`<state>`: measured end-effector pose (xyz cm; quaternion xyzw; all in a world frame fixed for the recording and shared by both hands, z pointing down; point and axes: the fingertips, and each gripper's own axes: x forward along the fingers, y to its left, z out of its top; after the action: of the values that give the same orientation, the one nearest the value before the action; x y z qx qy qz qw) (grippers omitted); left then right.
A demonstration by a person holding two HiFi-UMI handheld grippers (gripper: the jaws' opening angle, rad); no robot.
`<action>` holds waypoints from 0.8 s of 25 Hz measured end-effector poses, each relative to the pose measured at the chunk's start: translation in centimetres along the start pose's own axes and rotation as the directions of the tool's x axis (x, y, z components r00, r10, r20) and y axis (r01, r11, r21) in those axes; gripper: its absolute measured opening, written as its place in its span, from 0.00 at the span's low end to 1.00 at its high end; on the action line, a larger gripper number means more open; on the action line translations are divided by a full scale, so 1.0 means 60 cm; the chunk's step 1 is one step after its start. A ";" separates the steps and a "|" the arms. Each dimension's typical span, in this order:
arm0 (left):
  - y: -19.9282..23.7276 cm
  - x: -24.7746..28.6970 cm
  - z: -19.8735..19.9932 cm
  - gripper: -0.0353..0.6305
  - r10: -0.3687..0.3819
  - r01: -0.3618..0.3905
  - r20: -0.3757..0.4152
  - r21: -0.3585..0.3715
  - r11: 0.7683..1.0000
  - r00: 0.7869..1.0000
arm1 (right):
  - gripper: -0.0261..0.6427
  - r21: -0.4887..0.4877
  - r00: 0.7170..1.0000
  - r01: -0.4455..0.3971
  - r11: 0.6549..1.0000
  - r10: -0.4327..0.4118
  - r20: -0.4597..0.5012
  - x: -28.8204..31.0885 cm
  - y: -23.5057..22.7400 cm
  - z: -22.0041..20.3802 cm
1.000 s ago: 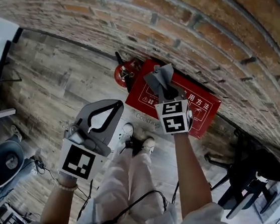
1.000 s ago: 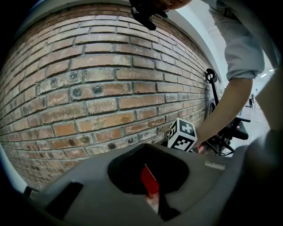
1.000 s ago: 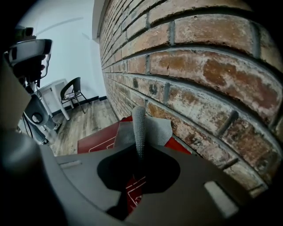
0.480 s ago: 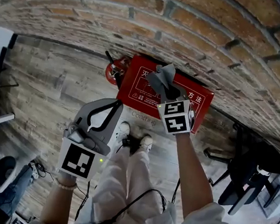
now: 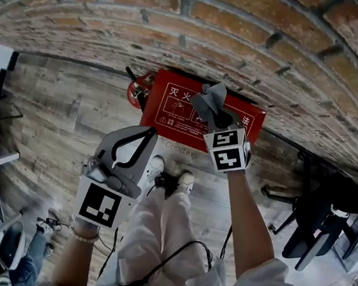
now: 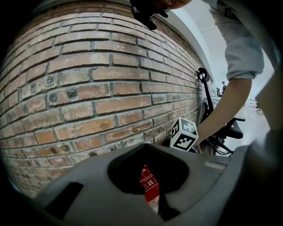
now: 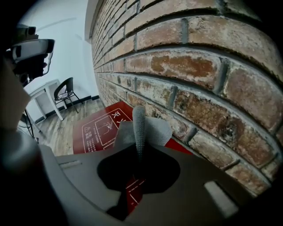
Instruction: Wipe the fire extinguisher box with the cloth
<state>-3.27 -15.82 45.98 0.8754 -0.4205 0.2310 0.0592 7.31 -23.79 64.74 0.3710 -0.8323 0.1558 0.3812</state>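
Right gripper (image 5: pixel 217 116) pinches crumpled grey cloth (image 5: pixel 209 98)

The cloth (image 7: pixel 139 127) sat between the fingers of the right gripper (image 5: pixel 220 116), sticking out past their tips. Beyond those tips lay the box (image 5: pixel 173 109), on the floor (image 5: pixel 72 113) and backed against the wall (image 5: pixel 256 38). The left gripper (image 5: pixel 146 134) hung left of them (short of the box), with an extinguisher (image 5: pixel 136 92) ahead of its fingers.

Brick wall (image 5: pixel 244 30) ran across top. Wood floor (image 5: pixel 60 111) lay below the wall. Black chair (image 5: pixel 317 221) stood near the wall's right end, white table (image 7: pixel 46 91) beyond its left.
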 end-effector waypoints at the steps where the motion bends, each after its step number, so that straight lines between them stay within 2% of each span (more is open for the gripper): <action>1: -0.003 0.002 0.001 0.05 -0.003 0.003 0.000 0.002 1.000 1.000 | 0.07 0.002 1.000 0.004 1.000 -0.004 -0.001 -0.003 -0.004 -0.003; 20: -0.064 0.043 0.025 0.05 -0.059 0.059 0.003 0.019 0.998 0.998 | 0.07 0.062 0.994 0.109 0.992 -0.106 -0.040 -0.068 -0.108 -0.088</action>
<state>1.58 -15.66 46.14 0.8884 -0.3923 0.2314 0.0571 16.58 -23.26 65.02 0.4243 -0.7987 0.1683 0.3922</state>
